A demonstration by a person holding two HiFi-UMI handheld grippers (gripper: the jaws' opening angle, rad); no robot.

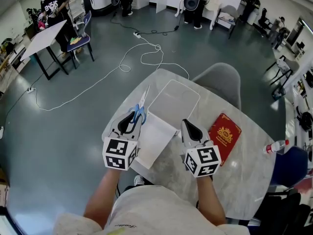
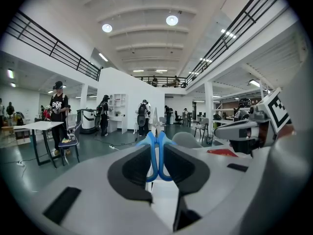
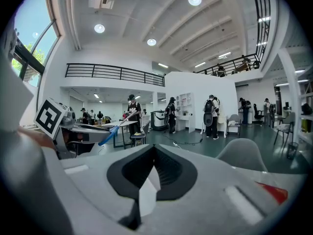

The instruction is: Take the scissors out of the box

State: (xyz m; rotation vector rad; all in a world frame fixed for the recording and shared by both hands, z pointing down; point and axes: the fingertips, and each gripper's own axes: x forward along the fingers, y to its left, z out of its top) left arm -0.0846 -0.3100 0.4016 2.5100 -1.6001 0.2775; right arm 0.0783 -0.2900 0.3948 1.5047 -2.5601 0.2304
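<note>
**Both grippers out front, left one gripping**

We see the left gripper (image 1: 129, 123) pointing forward and slightly down, its jaws clamped on the blue handles of the scissors (image 2: 156, 153). The right gripper (image 1: 189, 128) sits well apart to its right at the same slight tilt. Its jaws meet tip to tip, and we can make out nothing between them. The left forearm (image 1: 103, 196) and right forearm (image 1: 211, 202) are bare and reach forward.

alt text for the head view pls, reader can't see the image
Left claw grips blue-handled scissors, blades pointing away, beside a clear box on a pale round table. Right claw is closed on the edge of a white panel lying against the box; a red booklet lies to its right.
</note>
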